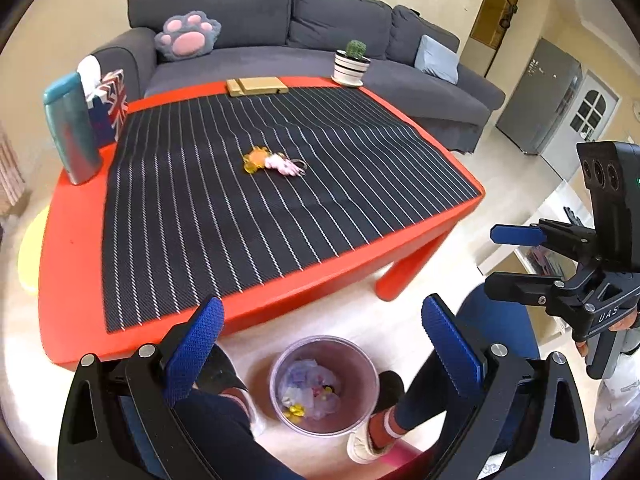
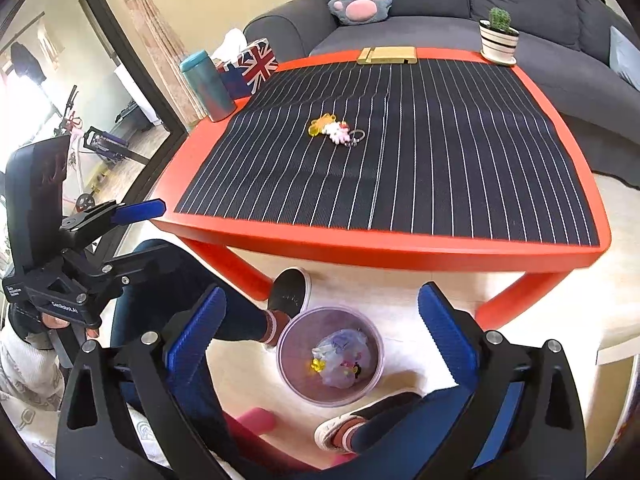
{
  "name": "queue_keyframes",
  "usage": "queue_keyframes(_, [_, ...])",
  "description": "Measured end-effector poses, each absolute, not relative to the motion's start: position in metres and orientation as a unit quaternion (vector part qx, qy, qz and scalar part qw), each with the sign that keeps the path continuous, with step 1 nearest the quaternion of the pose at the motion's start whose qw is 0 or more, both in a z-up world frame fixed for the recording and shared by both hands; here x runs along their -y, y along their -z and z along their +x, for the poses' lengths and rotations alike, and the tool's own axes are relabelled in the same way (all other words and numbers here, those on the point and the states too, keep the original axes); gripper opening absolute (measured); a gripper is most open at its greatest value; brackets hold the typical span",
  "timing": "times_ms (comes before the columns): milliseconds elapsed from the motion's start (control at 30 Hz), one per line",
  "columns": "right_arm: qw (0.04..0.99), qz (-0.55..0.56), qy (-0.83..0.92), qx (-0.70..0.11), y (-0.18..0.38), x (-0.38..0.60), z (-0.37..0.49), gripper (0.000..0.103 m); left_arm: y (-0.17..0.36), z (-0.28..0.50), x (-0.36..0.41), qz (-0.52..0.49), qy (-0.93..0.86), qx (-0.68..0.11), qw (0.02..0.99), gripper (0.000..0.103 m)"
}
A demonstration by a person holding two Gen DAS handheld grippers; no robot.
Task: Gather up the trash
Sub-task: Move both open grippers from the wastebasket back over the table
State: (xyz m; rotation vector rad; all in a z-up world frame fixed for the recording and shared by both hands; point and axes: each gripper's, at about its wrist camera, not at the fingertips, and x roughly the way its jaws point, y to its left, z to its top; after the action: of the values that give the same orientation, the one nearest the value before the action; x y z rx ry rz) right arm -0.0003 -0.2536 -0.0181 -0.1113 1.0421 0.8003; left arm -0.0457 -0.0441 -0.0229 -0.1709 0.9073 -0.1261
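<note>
At the far left of the red desk (image 1: 76,248) stands a tall teal cup (image 1: 72,128). Just beside it is a tissue box (image 1: 110,106) with a flag print, and white tissue sticks out of the top. A black mat (image 1: 224,208) with thin white stripes covers most of the desk. In the middle of the mat lies a little bunch of toys on a key ring (image 1: 274,162) — one orange, one pink and white. At the back edge sits a flat tan block (image 1: 258,86). To the right of it is a small green plant in a striped white pot (image 1: 351,65). Behind the desk is a grey sofa (image 1: 320,24) with a paw-shaped pillow (image 1: 188,36).

On the floor in front of the desk stands a see-through trash bin (image 1: 324,386), between the person's two feet. Inside it lie crumpled wrappers (image 1: 310,390) and a few small yellow bits.

The left gripper (image 1: 322,354) hangs over the bin with its blue fingers (image 1: 196,354) spread wide and holding nothing. The right gripper (image 2: 324,346) hangs over the bin too, fingers wide and empty. In the left view, the right gripper's side shows the letters "UAS". In the right view, the left gripper has a small white label, but it is too blurry to read.
</note>
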Motion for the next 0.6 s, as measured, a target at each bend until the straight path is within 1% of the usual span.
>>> queue_keyframes(367, [0.795, -0.084, -0.388, -0.46, -0.011, 0.217, 0.046, 0.096, 0.002, -0.017, 0.008, -0.085, 0.037, -0.415, 0.905, 0.095])
queue_keyframes(600, [0.785, -0.122, -0.397, -0.46, -0.014, 0.182, 0.083, 0.096, 0.001, -0.003, -0.009, -0.087, 0.023, -0.414, 0.906, 0.095])
